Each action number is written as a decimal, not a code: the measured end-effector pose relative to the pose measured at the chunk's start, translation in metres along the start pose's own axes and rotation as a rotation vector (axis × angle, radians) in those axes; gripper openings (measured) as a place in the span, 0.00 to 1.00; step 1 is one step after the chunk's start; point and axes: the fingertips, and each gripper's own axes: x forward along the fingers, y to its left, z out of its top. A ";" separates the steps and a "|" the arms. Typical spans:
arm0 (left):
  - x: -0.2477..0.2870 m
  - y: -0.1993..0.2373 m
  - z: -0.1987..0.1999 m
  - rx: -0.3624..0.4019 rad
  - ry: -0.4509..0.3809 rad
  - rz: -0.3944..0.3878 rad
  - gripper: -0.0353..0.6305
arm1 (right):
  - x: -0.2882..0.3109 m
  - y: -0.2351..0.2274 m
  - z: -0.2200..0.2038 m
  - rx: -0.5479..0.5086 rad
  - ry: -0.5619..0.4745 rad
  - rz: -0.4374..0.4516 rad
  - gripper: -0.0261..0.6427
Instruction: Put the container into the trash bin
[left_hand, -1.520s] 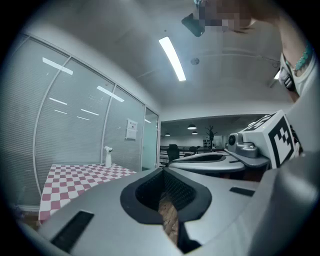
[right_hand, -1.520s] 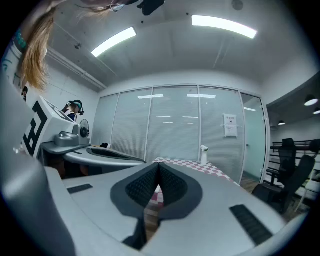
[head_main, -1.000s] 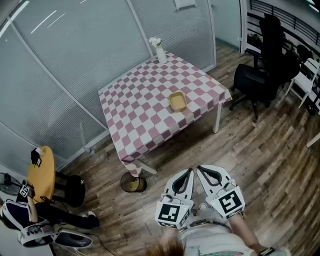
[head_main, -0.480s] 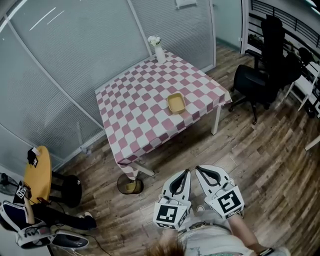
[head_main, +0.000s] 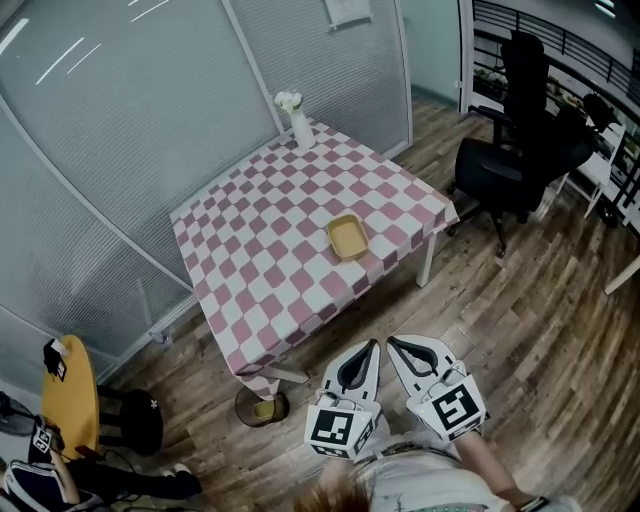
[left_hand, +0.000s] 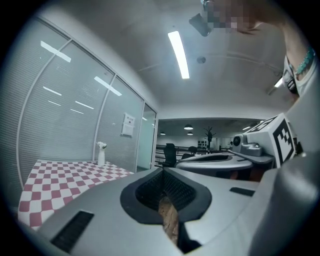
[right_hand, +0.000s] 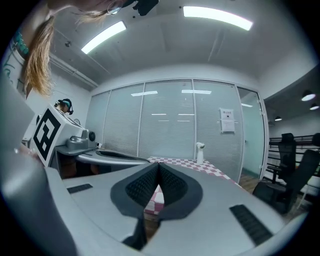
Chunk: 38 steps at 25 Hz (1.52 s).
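1. Since a second ago the room has slid toward 6 o'clock in the head view. The checkered surface and all it carries now stand nearer the grippers, which keep their place at the bottom edge.
2. Left gripper: clenched. In the left gripper view its jaws meet along one line, with nothing between them.
3. Right gripper: clenched too. In the right gripper view the jaws are pressed together and empty. It lies just beside the left gripper, tips nearly touching.
4. Container: yellow, shallow, rectangular. It sits flat on the surface near the edge facing the grippers, at about 12 o'clock from their tips and well apart from them.
5. Trash bin: round and dark, on the wooden floor under the surface's near corner, beside a table leg. It is at about 8 o'clock from the left gripper's tips. Something yellowish shows inside.
6. Vase: white, with pale flowers, upright at the far corner, at 11 o'clock from the container.
7. Office chair: black, on the floor at 2 o'clock from the container, clear of the surface.
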 end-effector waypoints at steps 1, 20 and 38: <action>0.006 0.006 0.001 0.004 0.003 -0.014 0.06 | 0.009 -0.003 0.001 0.002 0.000 -0.009 0.03; 0.043 0.113 0.003 -0.010 0.030 -0.081 0.06 | 0.118 -0.020 0.005 0.002 0.032 -0.082 0.03; 0.050 0.176 0.003 -0.038 0.024 -0.033 0.06 | 0.184 -0.015 0.001 -0.016 0.077 -0.030 0.03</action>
